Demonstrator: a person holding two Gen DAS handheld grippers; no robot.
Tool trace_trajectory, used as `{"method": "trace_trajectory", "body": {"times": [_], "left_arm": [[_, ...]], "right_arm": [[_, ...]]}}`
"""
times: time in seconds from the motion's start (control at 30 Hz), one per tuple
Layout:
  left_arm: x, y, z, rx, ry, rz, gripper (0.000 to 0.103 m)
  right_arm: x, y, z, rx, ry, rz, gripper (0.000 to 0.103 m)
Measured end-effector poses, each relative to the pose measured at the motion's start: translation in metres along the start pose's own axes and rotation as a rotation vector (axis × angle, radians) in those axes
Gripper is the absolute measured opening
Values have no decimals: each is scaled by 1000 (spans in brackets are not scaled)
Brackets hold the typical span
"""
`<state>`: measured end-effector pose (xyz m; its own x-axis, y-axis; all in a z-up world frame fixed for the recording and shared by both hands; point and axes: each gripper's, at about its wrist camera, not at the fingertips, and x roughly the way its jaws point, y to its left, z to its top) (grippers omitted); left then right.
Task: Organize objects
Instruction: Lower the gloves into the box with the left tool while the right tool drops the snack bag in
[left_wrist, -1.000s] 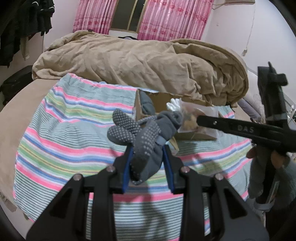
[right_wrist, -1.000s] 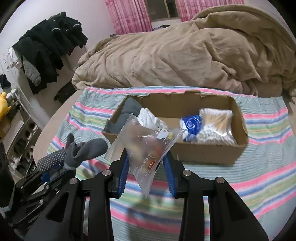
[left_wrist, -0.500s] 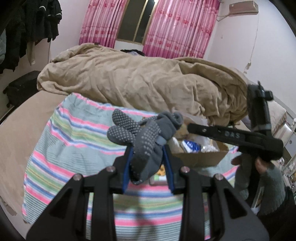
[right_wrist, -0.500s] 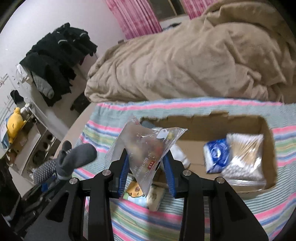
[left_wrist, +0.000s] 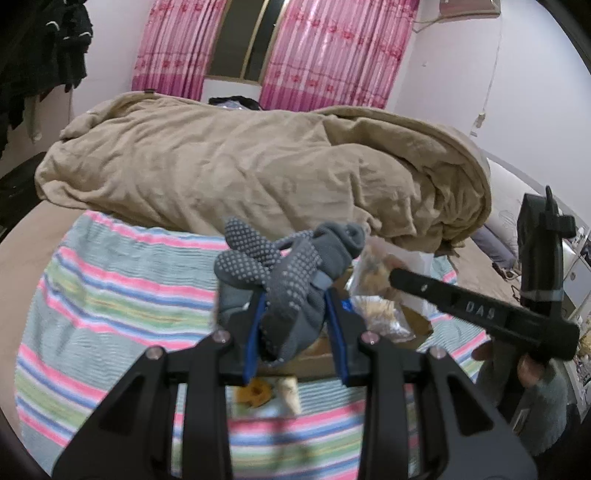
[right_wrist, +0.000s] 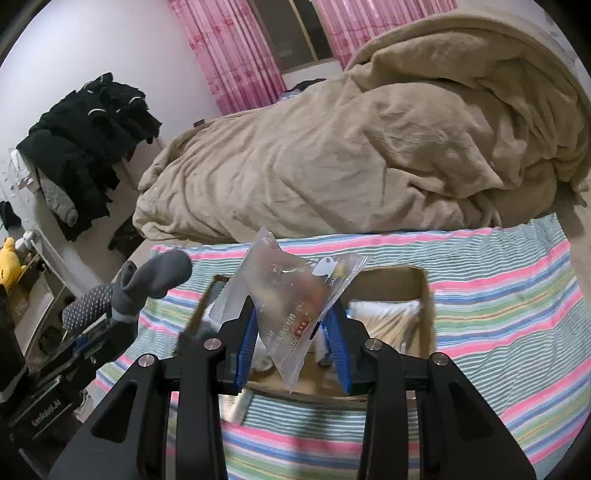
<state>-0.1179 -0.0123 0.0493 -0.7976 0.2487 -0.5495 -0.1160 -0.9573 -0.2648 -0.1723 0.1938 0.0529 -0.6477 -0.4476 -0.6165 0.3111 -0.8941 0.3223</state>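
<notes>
My left gripper (left_wrist: 295, 321) is shut on a grey dotted glove (left_wrist: 291, 269) and holds it in the air over the near edge of a cardboard box (left_wrist: 314, 354). My right gripper (right_wrist: 293, 332) is shut on a clear snack bag (right_wrist: 295, 291) and holds it above the same box (right_wrist: 424, 295), which contains a bag of cotton swabs (right_wrist: 391, 321) and other items. The right gripper (left_wrist: 480, 314) with the snack bag (left_wrist: 373, 273) also shows in the left wrist view. The left gripper with the glove (right_wrist: 147, 284) shows at the left of the right wrist view.
The box sits on a striped cloth (right_wrist: 517, 314) on a bed. A rumpled tan duvet (left_wrist: 258, 166) lies behind it. A small packet with a cartoon print (left_wrist: 258, 391) lies on the cloth in front of the box. Dark clothes (right_wrist: 85, 140) hang at the left.
Both grippers have moved up and forward over the box, each still holding its item. The box now sits lower and closer under the fingers in both views.
</notes>
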Motion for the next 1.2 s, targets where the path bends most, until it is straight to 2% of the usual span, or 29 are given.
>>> {"method": "trace_trajectory", "body": {"times": [0.23, 0.4, 0.57, 0.77, 0.83, 0.87, 0.9, 1.0, 1.2], "left_arm": [[55, -13, -2, 12, 88, -5, 33], [97, -14, -11, -4, 168, 0, 33], [120, -14, -23, -8, 206, 10, 33], [122, -14, -23, -13, 217, 5, 38], [118, -14, -22, -10, 217, 7, 41], [115, -14, -22, -11, 215, 5, 42], [110, -14, -21, -15, 212, 3, 46], [92, -12, -21, -32, 181, 2, 62], [46, -4, -22, -63, 135, 25, 73]], "right_arm": [[16, -17, -3, -18, 12, -67, 38], [32, -20, -10, -32, 46, -74, 38], [49, -20, -17, -41, 83, -78, 39], [54, -23, -20, -38, 88, -93, 40], [51, -23, -20, -28, 78, -100, 47], [49, -23, -20, -23, 73, -97, 54], [45, -23, -20, -18, 62, -93, 59], [31, -23, -20, -14, 44, -103, 62], [-4, -21, -23, 17, -4, -120, 63]]}}
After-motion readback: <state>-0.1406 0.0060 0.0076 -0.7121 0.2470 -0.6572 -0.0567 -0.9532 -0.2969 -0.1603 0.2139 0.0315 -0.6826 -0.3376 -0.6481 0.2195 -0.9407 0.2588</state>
